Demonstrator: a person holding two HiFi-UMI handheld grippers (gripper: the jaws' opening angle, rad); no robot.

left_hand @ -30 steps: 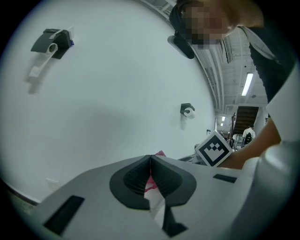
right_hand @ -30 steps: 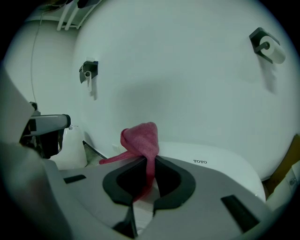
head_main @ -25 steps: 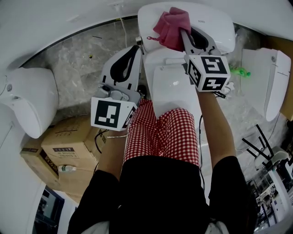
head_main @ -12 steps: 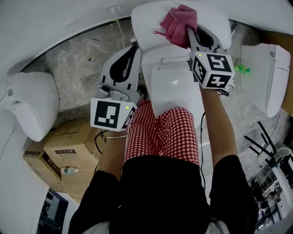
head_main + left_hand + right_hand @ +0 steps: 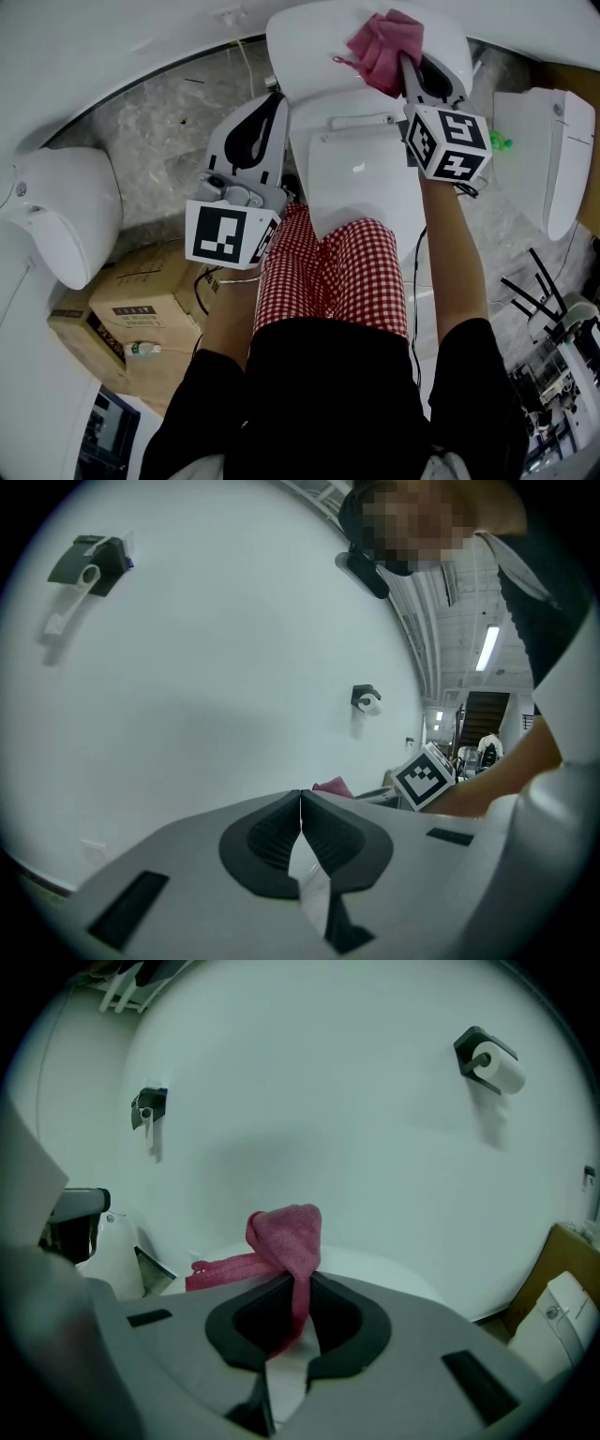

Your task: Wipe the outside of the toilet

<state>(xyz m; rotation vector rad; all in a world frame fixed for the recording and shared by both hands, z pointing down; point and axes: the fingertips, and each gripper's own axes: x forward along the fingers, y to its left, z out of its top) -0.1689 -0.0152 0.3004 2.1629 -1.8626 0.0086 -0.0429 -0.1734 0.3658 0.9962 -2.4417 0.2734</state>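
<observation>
Toilet (image 5: 361,187) stands in front of the person's knees. Right gripper (image 5: 408,67) fingers clenched on pink cloth (image 5: 382,45) at tank top. Left gripper (image 5: 278,98) fingers closed, empty (idle). Likely early: lid, sides and bowl still to wipe.

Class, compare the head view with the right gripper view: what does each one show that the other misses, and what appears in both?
Only the head view shows the cardboard box on the floor and the person's checked trousers. Only the right gripper view shows a toilet-roll holder on the white wall. Both show the pink cloth clamped in the right gripper, at the top of the white toilet.
</observation>
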